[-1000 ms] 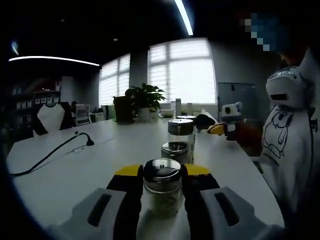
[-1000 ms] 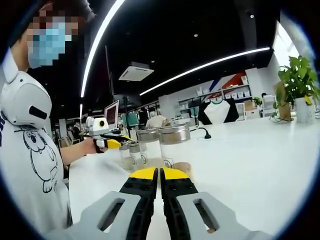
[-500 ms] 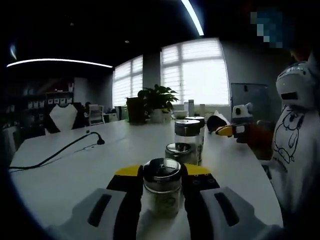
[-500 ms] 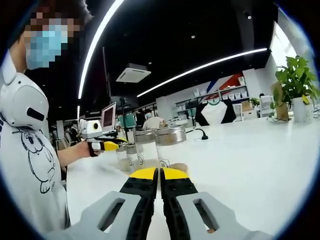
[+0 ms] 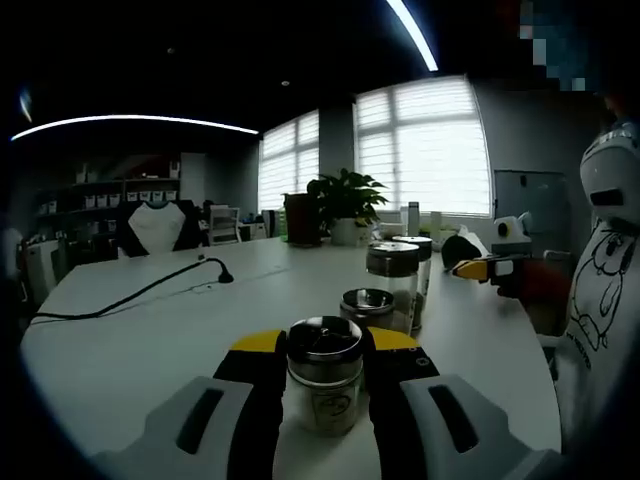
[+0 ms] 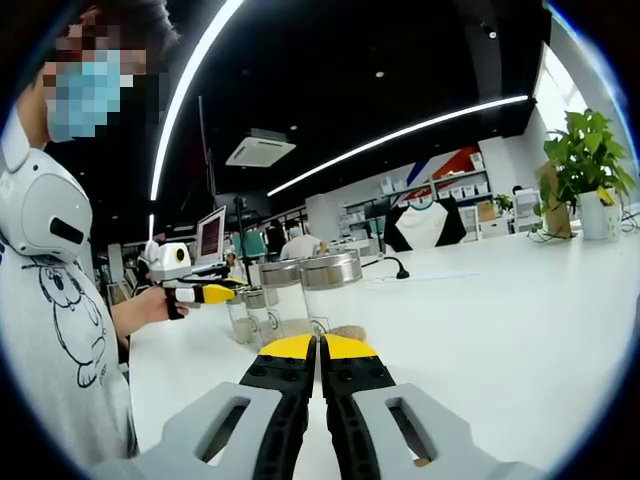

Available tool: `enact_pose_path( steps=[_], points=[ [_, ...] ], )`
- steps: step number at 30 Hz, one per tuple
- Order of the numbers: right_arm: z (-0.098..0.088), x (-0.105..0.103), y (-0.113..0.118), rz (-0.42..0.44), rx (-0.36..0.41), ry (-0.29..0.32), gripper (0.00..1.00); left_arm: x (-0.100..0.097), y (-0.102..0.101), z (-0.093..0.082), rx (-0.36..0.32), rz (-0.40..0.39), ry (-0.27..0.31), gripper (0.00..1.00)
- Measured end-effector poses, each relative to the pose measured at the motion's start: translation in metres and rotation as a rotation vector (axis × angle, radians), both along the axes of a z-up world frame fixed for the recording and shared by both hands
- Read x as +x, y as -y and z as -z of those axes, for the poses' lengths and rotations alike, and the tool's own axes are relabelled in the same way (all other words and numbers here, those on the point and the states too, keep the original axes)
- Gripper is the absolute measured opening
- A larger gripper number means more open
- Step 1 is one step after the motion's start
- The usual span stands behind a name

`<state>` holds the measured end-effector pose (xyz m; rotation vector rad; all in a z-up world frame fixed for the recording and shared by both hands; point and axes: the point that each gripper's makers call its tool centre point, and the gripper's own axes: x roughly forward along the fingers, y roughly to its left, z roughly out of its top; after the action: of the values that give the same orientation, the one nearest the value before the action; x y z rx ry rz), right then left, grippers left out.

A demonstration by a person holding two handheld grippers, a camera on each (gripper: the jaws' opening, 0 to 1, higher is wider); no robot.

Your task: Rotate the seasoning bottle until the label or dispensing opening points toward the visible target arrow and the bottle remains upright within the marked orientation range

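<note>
Left tongs point(image 5: 325, 352) clamped around a jar, right tongs point(image 6: 320, 347) pressed together, both level.

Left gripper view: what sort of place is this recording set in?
Probably an open-plan office or lab: a long white table, shelving along the far wall, big blinded windows and a potted plant. The left gripper grips a seasoning bottle.

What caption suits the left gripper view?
Left gripper fingers grip a small seasoning bottle upright on a white table.

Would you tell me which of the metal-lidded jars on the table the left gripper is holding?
The short jar nearest the camera, clamped in the left gripper; the small jar and tall jars stand free behind it.
</note>
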<state>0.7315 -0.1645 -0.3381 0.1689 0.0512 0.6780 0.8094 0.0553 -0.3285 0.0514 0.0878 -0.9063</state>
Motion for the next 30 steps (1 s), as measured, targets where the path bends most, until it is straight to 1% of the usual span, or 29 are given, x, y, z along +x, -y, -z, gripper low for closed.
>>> enact_pose_path(
  steps=[3,7,8,9,11,12,14,15,16,17,18,20,22,24,26,29,30],
  points=[
    [-0.001,0.000,0.001,0.000,0.001,0.003,0.00,0.001,-0.001,0.000,0.001,-0.018,-0.001,0.32],
    [-0.001,0.000,0.001,-0.004,0.003,0.004,0.00,0.002,-0.004,-0.001,-0.017,-0.004,0.006,0.33],
    [-0.001,0.000,0.001,-0.004,0.002,0.004,0.00,0.002,-0.005,-0.002,-0.024,-0.006,0.008,0.34],
    [-0.002,-0.001,0.001,-0.005,0.002,0.004,0.00,0.002,-0.005,-0.007,-0.040,0.001,0.013,0.38],
    [-0.002,-0.001,0.001,-0.008,0.002,0.004,0.00,-0.001,-0.005,-0.015,-0.068,0.028,0.026,0.44],
    [-0.002,-0.002,0.001,-0.012,0.002,0.004,0.00,-0.001,-0.005,-0.016,-0.069,0.034,0.032,0.43],
    [-0.001,-0.002,0.000,-0.017,0.000,0.004,0.00,-0.004,-0.004,-0.019,-0.063,0.064,0.038,0.43],
    [-0.001,-0.002,-0.001,-0.020,0.000,0.004,0.00,-0.007,-0.002,-0.021,-0.051,0.104,0.057,0.43],
    [-0.002,-0.003,-0.001,-0.025,-0.002,0.005,0.00,-0.010,0.000,-0.021,-0.042,0.133,0.052,0.43],
    [-0.002,-0.003,-0.002,-0.029,-0.005,0.006,0.00,-0.010,0.000,-0.022,-0.033,0.138,0.064,0.43],
    [-0.002,-0.003,-0.003,-0.033,-0.007,0.007,0.00,-0.012,0.002,-0.022,-0.019,0.158,0.077,0.43],
    [-0.001,-0.004,-0.005,-0.041,-0.013,0.008,0.00,-0.011,0.003,-0.020,-0.022,0.173,0.052,0.43],
    [-0.001,-0.005,-0.006,-0.047,-0.018,0.007,0.00,-0.010,0.005,-0.013,-0.003,0.195,0.027,0.44],
    [0.000,-0.007,-0.007,-0.051,-0.021,0.007,0.00,-0.009,0.004,-0.010,0.028,0.203,0.035,0.45],
    [0.000,-0.008,-0.008,-0.058,-0.026,0.006,0.00,-0.006,0.001,-0.012,0.021,0.201,0.035,0.45],
    [0.003,-0.011,-0.011,-0.076,-0.050,0.006,0.00,-0.007,-0.001,-0.017,-0.026,0.244,0.011,0.45],
    [0.003,-0.011,-0.011,-0.083,-0.062,0.008,0.00,-0.007,-0.002,-0.016,-0.031,0.260,0.000,0.44]
  ],
)
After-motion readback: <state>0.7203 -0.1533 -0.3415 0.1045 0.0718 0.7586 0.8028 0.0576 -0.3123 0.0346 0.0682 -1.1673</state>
